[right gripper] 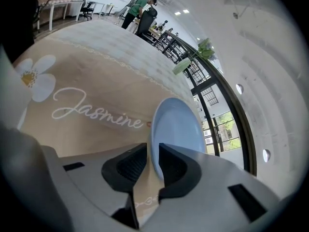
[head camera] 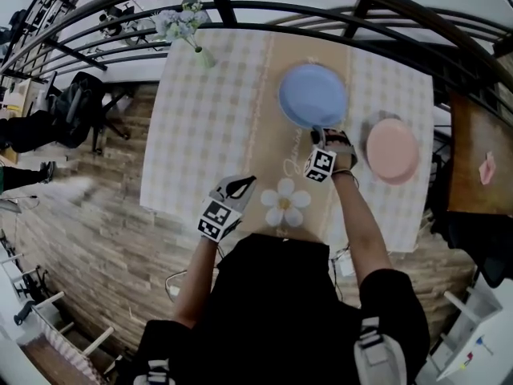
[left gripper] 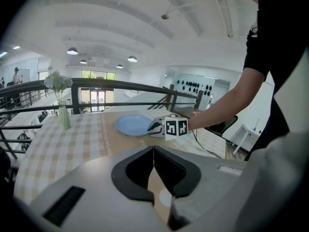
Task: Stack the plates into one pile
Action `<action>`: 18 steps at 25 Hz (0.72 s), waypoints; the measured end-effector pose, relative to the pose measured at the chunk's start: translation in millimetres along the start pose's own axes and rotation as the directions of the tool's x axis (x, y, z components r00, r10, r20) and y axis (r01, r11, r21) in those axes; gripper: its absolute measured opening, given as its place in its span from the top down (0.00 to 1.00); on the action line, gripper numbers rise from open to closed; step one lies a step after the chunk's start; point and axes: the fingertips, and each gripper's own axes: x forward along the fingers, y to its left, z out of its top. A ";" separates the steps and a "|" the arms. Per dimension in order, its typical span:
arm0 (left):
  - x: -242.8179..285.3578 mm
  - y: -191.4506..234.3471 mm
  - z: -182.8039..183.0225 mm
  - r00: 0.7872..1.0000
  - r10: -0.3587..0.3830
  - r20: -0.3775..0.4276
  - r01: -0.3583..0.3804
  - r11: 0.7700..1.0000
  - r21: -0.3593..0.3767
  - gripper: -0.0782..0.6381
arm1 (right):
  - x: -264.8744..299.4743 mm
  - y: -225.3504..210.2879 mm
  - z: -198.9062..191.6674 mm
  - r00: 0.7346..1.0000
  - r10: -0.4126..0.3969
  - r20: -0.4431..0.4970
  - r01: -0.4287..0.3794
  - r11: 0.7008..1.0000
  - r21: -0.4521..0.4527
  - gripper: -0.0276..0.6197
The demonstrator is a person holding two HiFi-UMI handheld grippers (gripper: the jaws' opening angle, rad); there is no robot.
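Nearest, the left gripper [head camera: 243, 183] hovers over the bench [head camera: 200, 135] edge with its fingers closed on nothing, while beyond it the right gripper [head camera: 322, 131] has its fingers clamped on the near rim of the blue plate [head camera: 313, 93], the pink plate [head camera: 392, 150] lying apart to the right.

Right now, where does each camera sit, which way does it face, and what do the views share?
Head view: on the person's head, looking steeply down at the table; both forearms, left tongs and right tongs show.
Left gripper view: on the left tongs, facing across the table; its shut jaws and the person's right forearm show.
Right gripper view: on the right tongs, low over the table; its jaws grip the rim of the blue plate.
Shared: the blue plate shows in all three.
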 end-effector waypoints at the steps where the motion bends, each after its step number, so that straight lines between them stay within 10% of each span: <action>1: -1.4 1.3 -2.0 1.000 0.004 -0.002 -0.004 1.000 -0.004 0.89 | 3.1 0.0 0.5 1.000 0.002 -0.001 -0.002 1.000 -0.007 0.84; 18: -7.1 14.6 -10.5 0.999 0.035 -0.018 -0.035 0.999 -0.015 0.89 | 15.0 4.9 6.3 0.999 0.045 -0.025 -0.047 0.996 -0.074 0.93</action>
